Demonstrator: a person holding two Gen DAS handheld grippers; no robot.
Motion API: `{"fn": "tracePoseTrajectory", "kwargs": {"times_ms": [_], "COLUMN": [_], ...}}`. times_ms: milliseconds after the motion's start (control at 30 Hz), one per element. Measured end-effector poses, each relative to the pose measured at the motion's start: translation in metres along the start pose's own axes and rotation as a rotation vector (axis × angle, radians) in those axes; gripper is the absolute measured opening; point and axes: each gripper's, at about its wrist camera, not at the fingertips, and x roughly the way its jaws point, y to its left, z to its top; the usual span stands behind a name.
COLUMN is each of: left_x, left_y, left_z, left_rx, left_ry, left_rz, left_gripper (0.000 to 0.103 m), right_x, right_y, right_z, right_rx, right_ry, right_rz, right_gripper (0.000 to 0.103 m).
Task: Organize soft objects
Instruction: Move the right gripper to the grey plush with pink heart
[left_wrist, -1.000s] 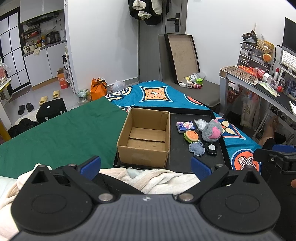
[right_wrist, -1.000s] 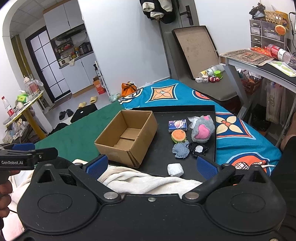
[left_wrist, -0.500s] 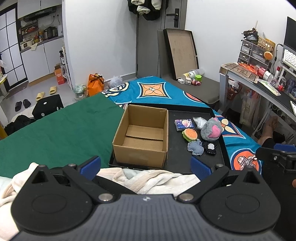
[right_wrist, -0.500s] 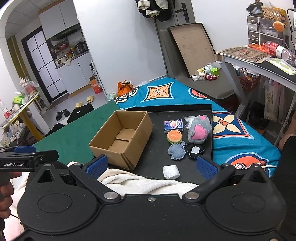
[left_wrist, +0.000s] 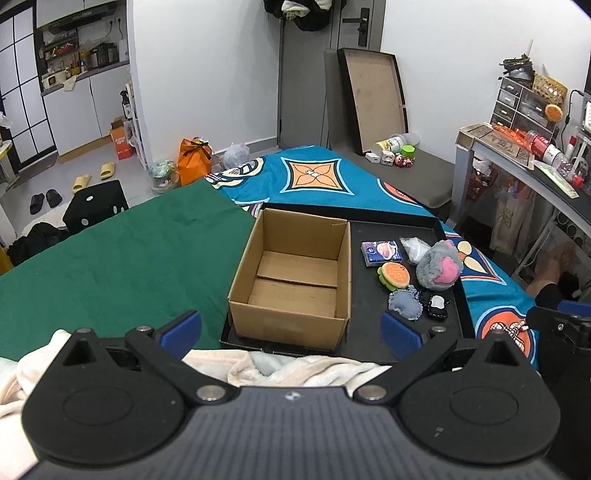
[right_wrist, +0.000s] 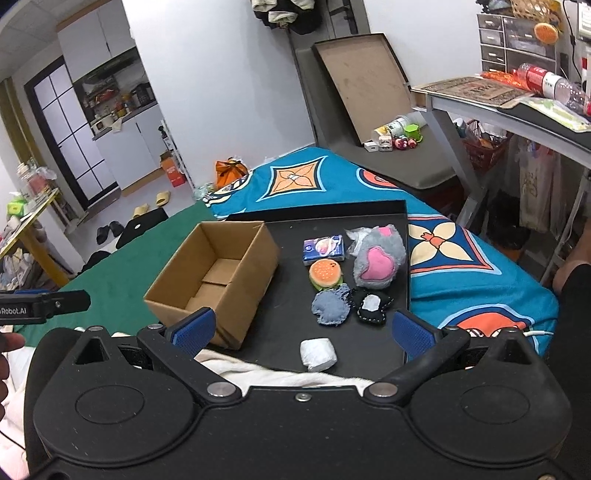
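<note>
Both views nearer cardboard box (left_wrist: 295, 273) | left claw (left_wrist: 291, 330) open | right claw (right_wrist: 301, 330) open

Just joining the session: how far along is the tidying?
Nothing is done: the cardboard box is empty. Nothing is in hand; the left gripper and right gripper are open. The burger toy, grey plush and other soft items remain on the black tray.

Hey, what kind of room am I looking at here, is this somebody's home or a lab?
Most likely a small lived-in flat, not a lab: a kitchen nook with white cupboards off to the side, slippers on the floor, and a cluttered desk. The black tray sits on what looks like a bed.
</note>
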Motion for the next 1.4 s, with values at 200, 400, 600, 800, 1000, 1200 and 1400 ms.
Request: {"fn": "tracePoseTrajectory", "kwargs": {"times_ms": [200,400,600,800,1000,1200,1400], "left_x": [0.025,0.05,0.075,0.101,0.125,0.151,0.179], "left_y": [-0.003,-0.001,0.0,0.009,0.022,0.032,0.039], "left_z": [0.007,0.013,0.02,0.027,0.035,0.041,0.043], "left_rx": [0.014,0.01,0.016,0.008,-0.008,-0.017,-0.022], "left_ry": [0.034,0.073,0.106,0.159,0.198,0.256,0.299], "left_rz": [0.016,0.021,0.043,0.059,0.082,0.085,0.101], "left_gripper": [0.102,0.102,0.102,0.101,0.1,0.098,0.09], "right_x": [0.018,0.04,0.064,0.088,0.115,0.14,0.171], "right_y": [-0.014,-0.028,-0.044,-0.056,-0.066,-0.072,-0.078], "right_z": [0.006,0.009,0.014,0.022,0.031,0.034,0.038], "right_rx": [0.021,0.061,0.109,0.156,0.185,0.215,0.252], "right_ry": [0.012,0.031,0.059,0.087,0.109,0.131,0.151], "right_rz": [0.011,0.023,0.029,0.029,0.017,-0.009,-0.035], "right_gripper": [0.103,0.103,0.103,0.103,0.103,0.102,0.1]}}
